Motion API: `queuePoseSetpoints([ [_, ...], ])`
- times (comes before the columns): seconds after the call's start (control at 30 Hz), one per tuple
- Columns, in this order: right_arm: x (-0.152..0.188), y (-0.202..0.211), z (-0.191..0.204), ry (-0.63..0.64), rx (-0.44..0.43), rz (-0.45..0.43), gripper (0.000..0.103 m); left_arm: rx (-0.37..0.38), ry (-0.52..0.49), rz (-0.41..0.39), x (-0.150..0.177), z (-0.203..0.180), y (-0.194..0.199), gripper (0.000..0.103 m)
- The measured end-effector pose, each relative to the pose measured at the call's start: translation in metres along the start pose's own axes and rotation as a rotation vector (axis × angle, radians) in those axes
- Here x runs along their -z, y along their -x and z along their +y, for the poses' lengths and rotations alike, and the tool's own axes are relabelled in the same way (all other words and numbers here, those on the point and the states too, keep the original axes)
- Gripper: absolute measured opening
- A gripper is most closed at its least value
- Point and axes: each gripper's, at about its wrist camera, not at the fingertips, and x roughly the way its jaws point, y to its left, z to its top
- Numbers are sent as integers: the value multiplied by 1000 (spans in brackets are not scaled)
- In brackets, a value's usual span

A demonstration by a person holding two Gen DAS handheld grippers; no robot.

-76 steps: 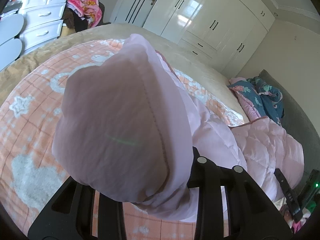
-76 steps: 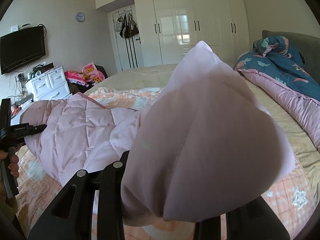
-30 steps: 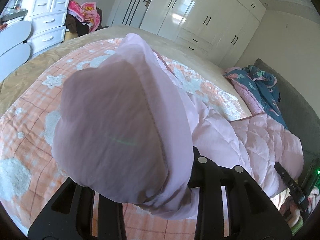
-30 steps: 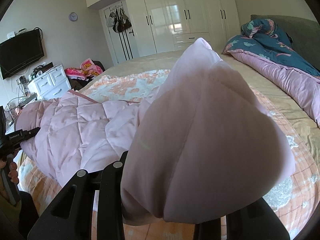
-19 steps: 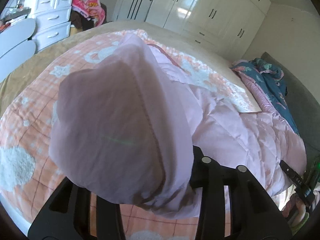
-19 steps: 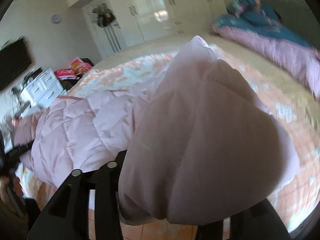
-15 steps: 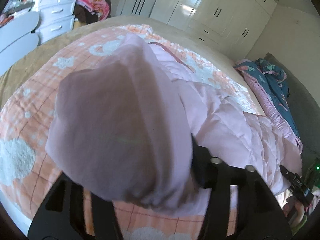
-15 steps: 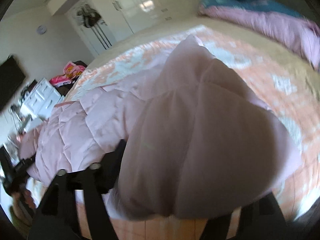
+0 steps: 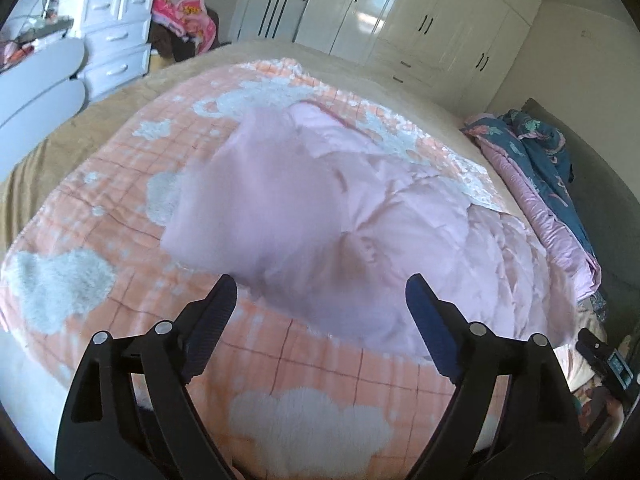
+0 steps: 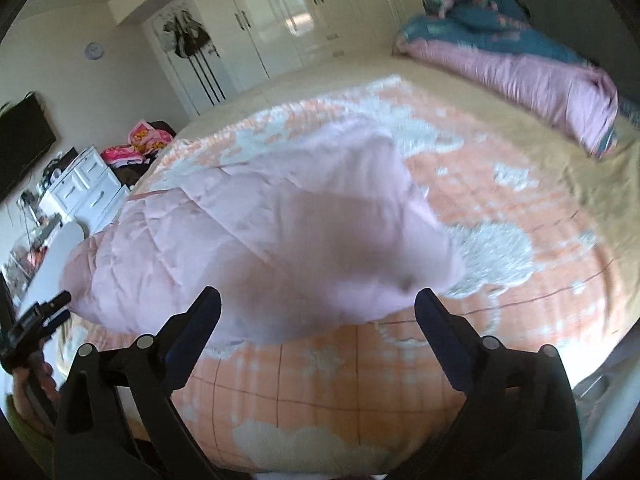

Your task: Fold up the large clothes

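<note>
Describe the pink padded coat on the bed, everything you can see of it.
The coat is pale pink, quilted and puffy, seemingly smooth padded fabric with stitched squares. It lies spread across the peach checked blanket, one end blurred and mounded nearest the cameras. A darker pink trim edges its far side. The left gripper and right gripper are opening just short of it; neither's pads press on it. Only the blanket touches it.

The left gripper point(image 9: 320, 296) and right gripper point(image 10: 318, 308) are angled downward, jaws opening with nothing gripped.
</note>
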Motion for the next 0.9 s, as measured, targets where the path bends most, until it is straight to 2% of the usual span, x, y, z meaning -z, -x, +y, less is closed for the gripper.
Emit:
queuePoseSetpoints([
  [0.07, 1, 14, 5, 21, 3, -30, 98, 8, -22, -19, 0, -7, 14, 80],
  [0.13, 4, 30, 13, 44, -7, -65, 99, 18, -44, -38, 1, -13, 27, 91],
  [0.17, 5, 38, 18, 58, -12, -82, 99, 22, -60, -51, 2, -18, 35, 92],
  [0.4, 10, 90, 60, 185, -17, -204, 99, 35, -138, -100, 13, -45, 70, 94],
  [0.5, 20, 106, 76, 229, -16, -249, 99, 66, -151, -103, 21, -55, 81, 94],
  [0.73, 43, 106, 98, 271, -48, -227, 99, 67, -209, -126, 46, -76, 93, 94],
  [0.9, 47, 95, 103, 279, -40, -196, 99, 82, -222, -96, 58, -82, 86, 94],
])
